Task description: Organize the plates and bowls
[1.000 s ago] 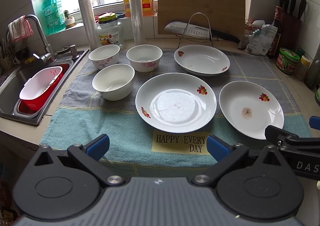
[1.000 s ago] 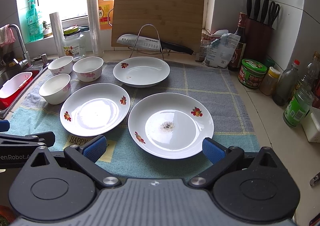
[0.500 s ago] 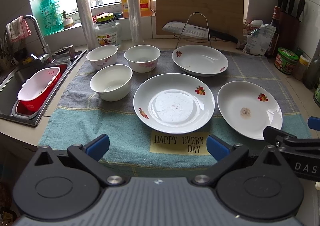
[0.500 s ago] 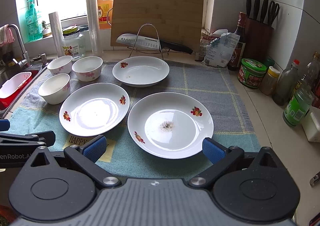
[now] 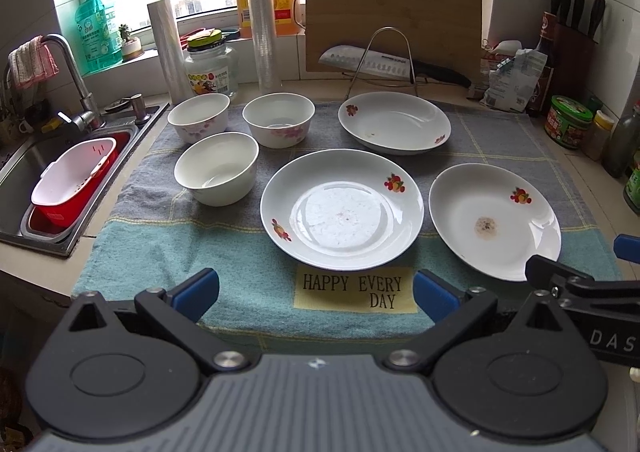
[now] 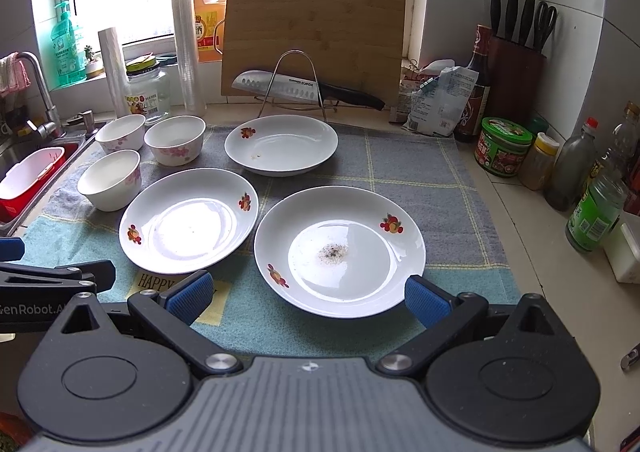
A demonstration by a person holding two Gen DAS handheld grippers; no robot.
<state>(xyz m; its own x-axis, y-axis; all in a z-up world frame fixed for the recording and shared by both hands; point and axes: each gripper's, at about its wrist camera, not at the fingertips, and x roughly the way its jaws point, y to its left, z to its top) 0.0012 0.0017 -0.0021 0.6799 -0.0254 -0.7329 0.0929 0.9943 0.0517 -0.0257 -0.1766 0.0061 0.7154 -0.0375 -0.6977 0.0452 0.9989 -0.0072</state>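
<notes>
Fingers of my left gripper (image 5: pixel 316 290) and right gripper (image 6: pixel 306 294) spread wide, empty, middle plate (image 5: pixel 342 208) and stained plate (image 6: pixel 340 252) just ahead.

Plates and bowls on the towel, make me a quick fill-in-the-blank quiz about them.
1. The number of bowls on the towel is ____.
2. The number of plates is ____.
3. The knife rests on a wire rack before the ____ board.
4. Both grippers, left gripper and right gripper, hold ____.

Answers: three; three; cutting; nothing
</notes>
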